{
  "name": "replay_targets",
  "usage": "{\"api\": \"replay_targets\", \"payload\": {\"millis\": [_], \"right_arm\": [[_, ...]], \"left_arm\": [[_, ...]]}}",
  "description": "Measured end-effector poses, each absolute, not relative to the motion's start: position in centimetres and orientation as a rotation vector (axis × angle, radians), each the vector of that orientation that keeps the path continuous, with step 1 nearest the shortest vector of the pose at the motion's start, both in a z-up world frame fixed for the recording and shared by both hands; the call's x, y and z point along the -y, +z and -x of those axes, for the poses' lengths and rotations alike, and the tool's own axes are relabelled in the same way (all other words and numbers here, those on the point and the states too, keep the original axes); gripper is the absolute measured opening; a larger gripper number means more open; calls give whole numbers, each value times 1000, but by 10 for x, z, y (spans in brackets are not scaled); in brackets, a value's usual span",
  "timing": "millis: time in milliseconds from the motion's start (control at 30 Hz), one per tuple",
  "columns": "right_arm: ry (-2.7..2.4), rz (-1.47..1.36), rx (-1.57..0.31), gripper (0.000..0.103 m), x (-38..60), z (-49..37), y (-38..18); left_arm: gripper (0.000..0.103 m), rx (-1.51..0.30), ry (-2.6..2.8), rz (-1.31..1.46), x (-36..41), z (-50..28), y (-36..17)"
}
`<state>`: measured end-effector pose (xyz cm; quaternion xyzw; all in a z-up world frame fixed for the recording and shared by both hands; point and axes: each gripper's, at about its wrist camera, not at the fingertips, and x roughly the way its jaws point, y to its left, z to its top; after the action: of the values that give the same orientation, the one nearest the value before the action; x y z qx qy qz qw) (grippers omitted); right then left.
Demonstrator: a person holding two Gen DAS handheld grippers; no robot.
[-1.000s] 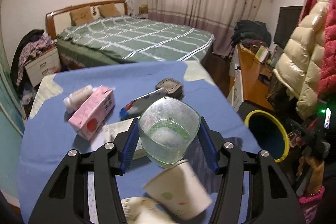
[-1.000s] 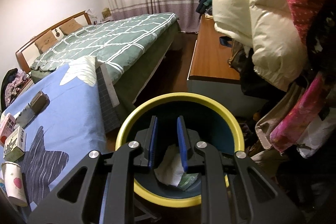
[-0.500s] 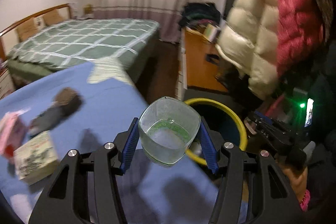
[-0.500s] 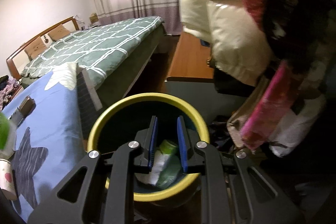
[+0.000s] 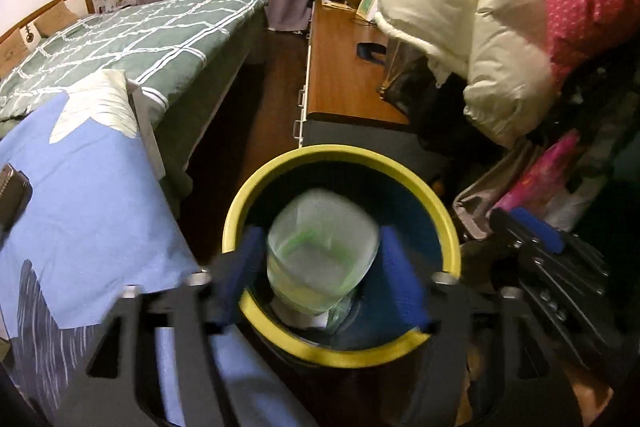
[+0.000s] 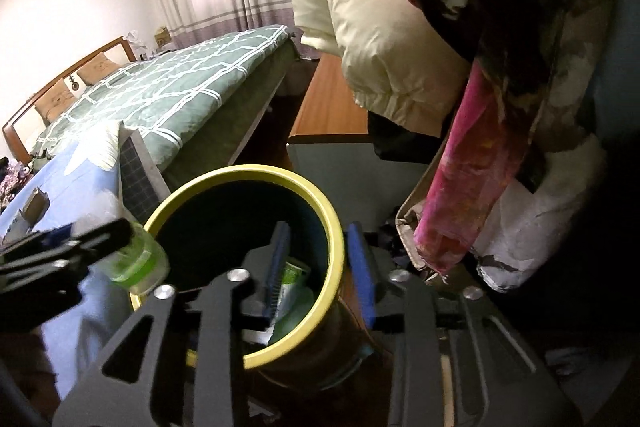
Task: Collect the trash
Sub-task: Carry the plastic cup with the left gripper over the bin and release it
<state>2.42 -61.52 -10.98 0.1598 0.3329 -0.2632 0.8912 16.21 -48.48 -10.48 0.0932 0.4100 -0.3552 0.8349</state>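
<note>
My left gripper [image 5: 322,269] is shut on a clear plastic cup [image 5: 320,247] with green residue and holds it over the mouth of the yellow-rimmed trash bin [image 5: 280,167]. The cup [image 6: 136,263] and left gripper also show at the left of the right wrist view. My right gripper [image 6: 320,275] is open and empty; its fingers straddle the near right rim of the bin [image 6: 240,173]. Inside the bin lie a green-and-white bottle [image 6: 290,287] and white paper.
A table with a blue cloth [image 5: 80,195] stands left of the bin, with a dark object [image 5: 12,191] on it. A green-quilted bed [image 5: 140,39] lies behind. A wooden cabinet [image 5: 344,75] and hanging padded jackets [image 5: 480,27] crowd the right.
My left gripper has carried the cup from above the table over to the bin's mouth. My right gripper has opened and shifted right, onto the bin's rim.
</note>
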Motion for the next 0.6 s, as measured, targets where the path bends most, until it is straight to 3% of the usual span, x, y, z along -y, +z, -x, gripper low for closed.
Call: {"api": "replay_targets", "payload": {"millis": [167,300,600], "right_arm": [[-535,-330,-692,33,611,-25,-111],[-501,-314,-703,33,596,-32,-111],[-324,-240,-727,34,526,-54,-102]], "left_arm": [[78,-829,-728,-175,465,-156,-86],[87,-748,-707,-123,420,-137,-48],[94,-585,-488,-64,270,-97,2]]}}
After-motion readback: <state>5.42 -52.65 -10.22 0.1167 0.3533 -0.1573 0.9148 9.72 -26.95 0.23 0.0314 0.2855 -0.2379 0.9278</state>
